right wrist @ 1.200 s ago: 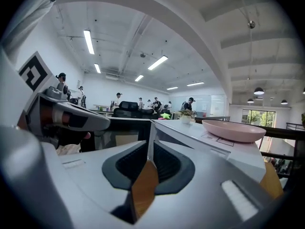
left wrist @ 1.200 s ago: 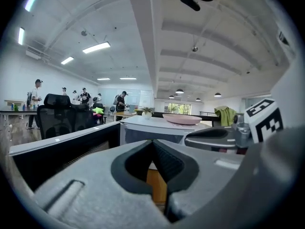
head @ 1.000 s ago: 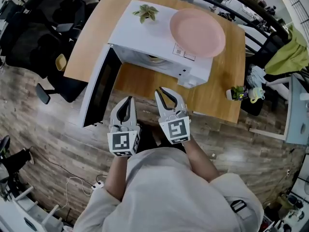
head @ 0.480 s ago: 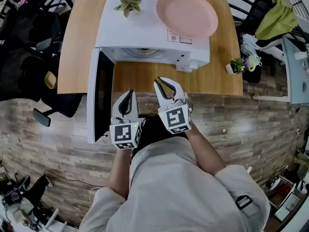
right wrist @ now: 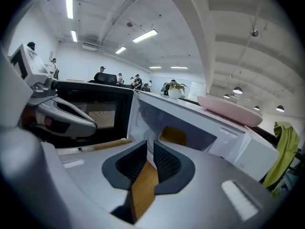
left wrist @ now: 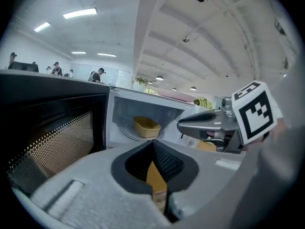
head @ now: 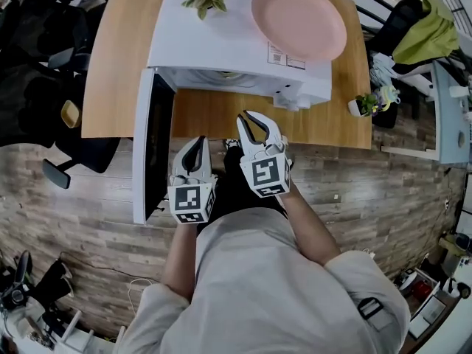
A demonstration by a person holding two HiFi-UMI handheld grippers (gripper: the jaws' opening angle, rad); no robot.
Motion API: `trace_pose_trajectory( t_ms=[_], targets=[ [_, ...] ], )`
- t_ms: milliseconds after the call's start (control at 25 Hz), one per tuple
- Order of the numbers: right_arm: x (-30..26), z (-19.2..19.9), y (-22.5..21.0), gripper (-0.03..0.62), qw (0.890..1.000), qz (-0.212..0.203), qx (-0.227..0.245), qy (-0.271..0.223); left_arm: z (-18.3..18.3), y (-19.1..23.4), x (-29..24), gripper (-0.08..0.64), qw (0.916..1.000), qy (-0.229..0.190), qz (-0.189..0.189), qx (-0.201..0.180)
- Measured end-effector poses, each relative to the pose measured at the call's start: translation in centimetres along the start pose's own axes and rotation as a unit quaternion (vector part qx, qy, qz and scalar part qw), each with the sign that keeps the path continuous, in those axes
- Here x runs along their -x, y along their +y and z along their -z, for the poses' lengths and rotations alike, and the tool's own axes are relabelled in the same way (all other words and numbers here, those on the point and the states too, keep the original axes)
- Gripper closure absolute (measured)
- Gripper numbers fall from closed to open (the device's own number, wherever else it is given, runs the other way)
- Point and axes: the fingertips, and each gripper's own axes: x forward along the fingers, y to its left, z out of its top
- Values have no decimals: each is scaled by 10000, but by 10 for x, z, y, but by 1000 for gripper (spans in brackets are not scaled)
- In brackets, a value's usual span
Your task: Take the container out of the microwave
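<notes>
I'm at the approach step: the container [left wrist: 145,126] sits inside the open microwave [head: 221,43]. My left gripper [head: 196,146] has its jaws pressed together, and those of the right gripper [head: 252,122] stand slightly parted; both are empty. Next, I judge, I spread them and reach in.

1. The head view looks steeply down from above the person's shoulders. It takes in the desk [head: 221,116], the top of the microwave [head: 221,46] and the floor [head: 369,190]. The left hand-held gripper [head: 195,144] and right hand-held gripper [head: 253,121] sit near the middle of the frame.
2. The left gripper view rides on its hand-held gripper, close to the microwave. It faces the open front, with the door [left wrist: 52,137] at its left and the ceiling [left wrist: 200,42] above.
3. The right gripper view faces the same opening from further right.
4. All three views share the microwave and the pink plate [head: 299,19] on it. Each gripper view catches the other hand-held gripper at its edge.
</notes>
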Motion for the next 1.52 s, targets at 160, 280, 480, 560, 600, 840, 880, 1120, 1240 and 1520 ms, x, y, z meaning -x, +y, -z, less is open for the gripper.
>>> trace_pose_trajectory(
  t_ms=[160, 280, 480, 560, 600, 840, 880, 1120, 1240, 1520],
  targets=[
    [-17, -3, 0, 534, 9998, -72, 130, 94, 2, 11, -7, 557, 10000, 47, -58, 37],
    [-29, -5, 2, 532, 9993, -111, 304, 189, 3, 20, -11, 557, 9999, 94, -107, 87],
    [-50, -1, 1, 529, 9971, -164, 610, 421, 9, 29, -20, 557, 9996, 182, -132, 145],
    [-55, -1, 1, 529, 9954, -175, 807, 477, 10, 31, -23, 557, 9996, 209, -125, 164],
    [-58, -2, 1, 531, 9947, -183, 878, 495, 11, 31, -24, 557, 9996, 220, -122, 163],
    [-76, 2, -1, 529, 9888, -269, 1260, 757, 12, 38, -29, 557, 9993, 254, -175, 191],
    [-79, 4, -1, 529, 9873, -284, 1330, 818, 13, 39, -30, 557, 9992, 256, -198, 224],
    [-93, 8, -3, 529, 9803, -322, 1645, 1047, 14, 45, -36, 557, 9987, 284, -290, 304],
    [-100, 8, -5, 529, 9761, -332, 1870, 1053, 14, 47, -37, 557, 9982, 280, -364, 378],
    [-117, 10, -3, 529, 9687, -443, 2152, 1157, 18, 54, -37, 557, 9968, 309, -538, 510]
  ],
)
